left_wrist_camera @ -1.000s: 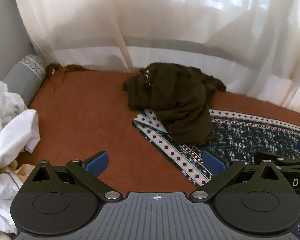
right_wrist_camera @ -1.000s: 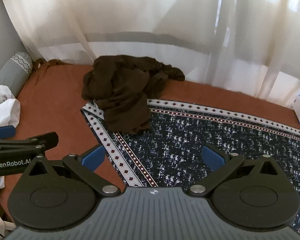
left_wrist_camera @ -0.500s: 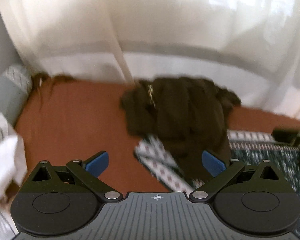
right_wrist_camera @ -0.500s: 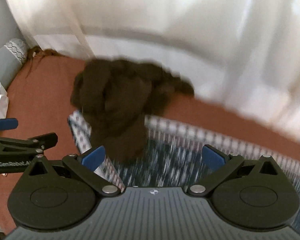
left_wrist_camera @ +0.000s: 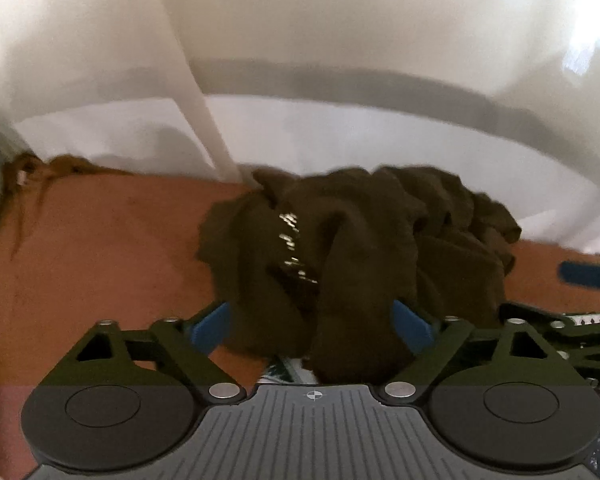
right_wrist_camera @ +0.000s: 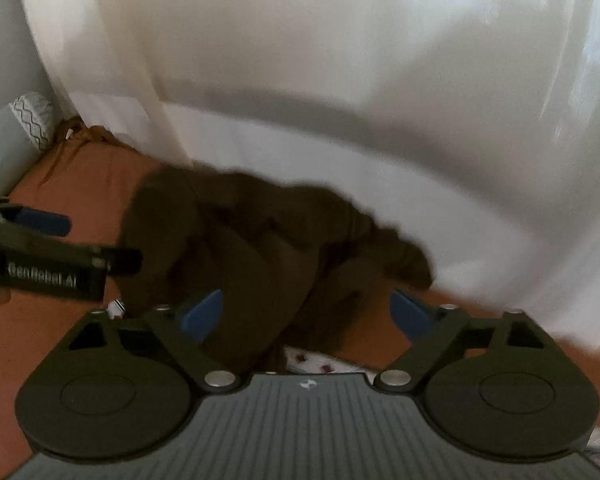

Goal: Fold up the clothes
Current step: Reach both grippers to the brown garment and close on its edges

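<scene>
A crumpled dark brown garment lies in a loose heap at the centre of the left wrist view, on a rust-orange bed cover, with its far edge against the foot of a white sheer curtain. A short row of small shiny studs or beads runs down its left-centre fold. From under its near edge, low in the frame, peeks a bit of a patterned cloth with a white border; its dark blue speckled part shows at the lower right corner.

The left hand-held gripper fills the bottom of that view, its blue-padded fingers spread wide to either side of the heap's near end and closed on nothing; whether the pads touch the fabric cannot be told through the blur. At the right edge the other tool's black linkage and one blue pad enter the frame.

In the right wrist view the same brown garment sits centre-left, blurred. The right hand-held gripper is likewise wide open, empty, with its fingers framing the heap's near right part. The white-bordered cloth with small red diamonds shows just beyond its body. The left tool, marked with white lettering, reaches in from the left edge. At the upper left, a grey bolster with a wavy-line pattern lies at the edge of the bed cover.
</scene>
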`<state>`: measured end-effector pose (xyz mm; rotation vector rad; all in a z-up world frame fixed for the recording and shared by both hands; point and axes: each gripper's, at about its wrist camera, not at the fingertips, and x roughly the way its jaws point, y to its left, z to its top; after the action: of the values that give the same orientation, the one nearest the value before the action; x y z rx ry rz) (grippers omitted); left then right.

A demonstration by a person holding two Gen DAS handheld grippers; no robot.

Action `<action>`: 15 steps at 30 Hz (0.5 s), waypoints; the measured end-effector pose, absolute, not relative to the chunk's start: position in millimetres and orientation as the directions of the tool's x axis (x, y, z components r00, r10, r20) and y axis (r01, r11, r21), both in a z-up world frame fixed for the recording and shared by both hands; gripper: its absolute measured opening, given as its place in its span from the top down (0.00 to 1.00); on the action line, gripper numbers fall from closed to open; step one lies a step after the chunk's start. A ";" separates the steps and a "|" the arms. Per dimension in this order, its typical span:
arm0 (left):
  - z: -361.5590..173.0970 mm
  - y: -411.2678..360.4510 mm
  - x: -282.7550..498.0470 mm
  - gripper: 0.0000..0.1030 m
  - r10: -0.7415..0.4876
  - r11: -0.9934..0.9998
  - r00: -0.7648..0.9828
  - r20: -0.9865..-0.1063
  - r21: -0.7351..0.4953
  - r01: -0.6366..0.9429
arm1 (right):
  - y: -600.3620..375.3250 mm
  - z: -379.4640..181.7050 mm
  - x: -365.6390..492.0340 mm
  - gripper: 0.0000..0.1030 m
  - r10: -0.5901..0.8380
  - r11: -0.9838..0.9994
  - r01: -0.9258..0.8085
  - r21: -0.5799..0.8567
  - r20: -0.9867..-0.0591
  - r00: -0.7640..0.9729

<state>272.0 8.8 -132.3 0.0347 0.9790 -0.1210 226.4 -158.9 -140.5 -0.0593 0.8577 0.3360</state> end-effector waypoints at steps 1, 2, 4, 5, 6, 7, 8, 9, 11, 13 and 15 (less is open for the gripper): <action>-136.7 7.4 274.4 0.12 -0.094 0.992 0.544 -0.834 -0.031 0.123 | -161.5 -148.2 230.0 0.20 0.284 0.945 -0.305 0.117 -0.753 0.593; -140.6 6.2 276.1 0.12 -0.097 0.992 0.539 -0.837 -0.035 0.124 | -163.1 -153.9 232.9 0.21 0.300 0.944 -0.298 0.145 -0.753 0.586; -145.8 4.7 278.5 0.12 -0.105 0.991 0.541 -0.834 -0.044 0.125 | -164.3 -159.7 235.7 0.21 0.329 0.937 -0.305 0.173 -0.736 0.592; -146.9 3.2 280.6 0.12 -0.109 0.991 0.536 -0.837 -0.048 0.126 | -162.8 -161.0 236.9 0.21 0.336 0.933 -0.318 0.170 -0.728 0.598; -147.9 1.7 282.6 0.15 -0.112 0.991 0.530 -0.840 -0.052 0.127 | -159.7 -162.8 238.6 0.21 0.340 0.929 -0.333 0.161 -0.724 0.600; -148.9 0.2 284.6 0.21 -0.116 0.990 0.525 -0.843 -0.056 0.128 | -156.7 -164.5 240.3 0.22 0.344 0.925 -0.347 0.152 -0.720 0.603; -149.5 -1.2 286.3 0.22 -0.119 0.990 0.520 -0.846 -0.060 0.128 | -154.7 -166.0 242.8 0.26 0.350 0.922 -0.355 0.152 -0.718 0.601; -145.3 -1.2 284.7 0.25 -0.119 0.990 0.524 -0.844 -0.063 0.124 | -153.9 -167.1 246.2 0.28 0.358 0.920 -0.357 0.162 -0.720 0.595; -137.2 -1.2 281.6 0.23 -0.120 0.991 0.531 -0.839 -0.068 0.116 | -156.3 -167.7 248.4 0.35 0.384 0.914 -0.349 0.205 -0.712 0.587; -136.7 -1.1 283.3 0.19 -0.128 0.990 0.530 -0.838 -0.075 0.121 | -160.4 -165.7 246.9 0.35 0.407 0.909 -0.339 0.243 -0.696 0.592; -136.2 -1.1 285.1 0.20 -0.136 0.989 0.529 -0.837 -0.081 0.126 | -161.7 -165.7 246.5 0.35 0.408 0.909 -0.332 0.251 -0.696 0.591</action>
<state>285.1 -1.1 -136.2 -0.0110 1.0009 -0.1567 246.5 -161.7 -165.7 0.0981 0.8340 0.4317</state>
